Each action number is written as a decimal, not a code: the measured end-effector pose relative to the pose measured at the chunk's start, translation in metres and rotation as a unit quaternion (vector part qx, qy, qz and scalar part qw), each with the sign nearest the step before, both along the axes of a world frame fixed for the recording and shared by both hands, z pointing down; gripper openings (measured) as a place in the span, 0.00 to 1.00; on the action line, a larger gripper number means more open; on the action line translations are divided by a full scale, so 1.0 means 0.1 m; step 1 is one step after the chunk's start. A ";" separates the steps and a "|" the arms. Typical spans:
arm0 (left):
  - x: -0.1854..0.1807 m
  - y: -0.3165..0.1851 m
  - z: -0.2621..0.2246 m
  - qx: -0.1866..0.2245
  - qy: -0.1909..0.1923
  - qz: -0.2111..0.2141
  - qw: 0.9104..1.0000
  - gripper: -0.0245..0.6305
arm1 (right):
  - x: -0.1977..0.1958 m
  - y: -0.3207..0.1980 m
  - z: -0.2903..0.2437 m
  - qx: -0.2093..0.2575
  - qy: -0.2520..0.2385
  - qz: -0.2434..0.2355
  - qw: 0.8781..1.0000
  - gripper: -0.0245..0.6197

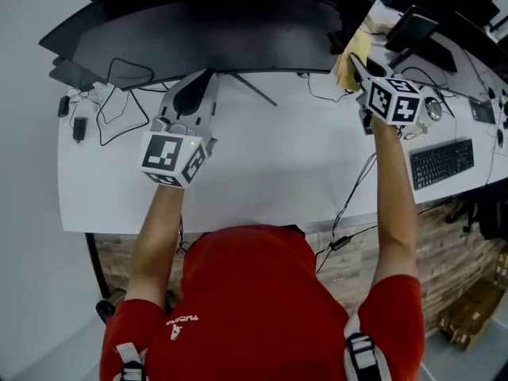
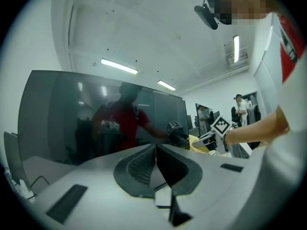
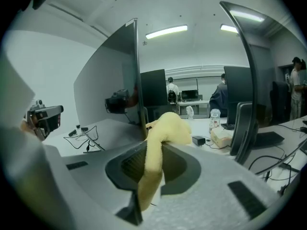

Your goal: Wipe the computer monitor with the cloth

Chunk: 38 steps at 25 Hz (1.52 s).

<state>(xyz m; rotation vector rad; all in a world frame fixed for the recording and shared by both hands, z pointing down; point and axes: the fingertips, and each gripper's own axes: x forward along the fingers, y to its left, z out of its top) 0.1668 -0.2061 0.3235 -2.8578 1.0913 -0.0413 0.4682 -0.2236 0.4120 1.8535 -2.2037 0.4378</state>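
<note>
Grips the cloth (image 1: 346, 63) (image 3: 159, 145) in the right gripper (image 1: 354, 62) (image 3: 152, 153), jaws clamped on its yellow fold, its bunched top at the monitor's (image 1: 198, 30) (image 3: 108, 75) right edge. Holds the left gripper (image 1: 200, 84) (image 2: 156, 150) just in front of the monitor's (image 2: 72, 114) middle, jaws together on nothing. Shows a white desk (image 1: 270, 173) under the monitor, cables (image 1: 119, 111) below its left end, a keyboard (image 1: 441, 163) off to its right.

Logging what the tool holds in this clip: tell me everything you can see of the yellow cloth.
The cloth is pale yellow, soft and fleecy-looking. The right gripper pinches it in its jaws: a bunched wad bulges past their tips and a narrow tail hangs down between them. It is held above the desk at the monitor's right edge; whether it touches the screen cannot be told.
</note>
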 end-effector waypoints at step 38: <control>-0.45 0.07 0.43 -0.033 -0.032 -0.058 0.997 0.05 | -0.33 0.06 1.50 -0.097 0.008 -0.044 0.994 0.13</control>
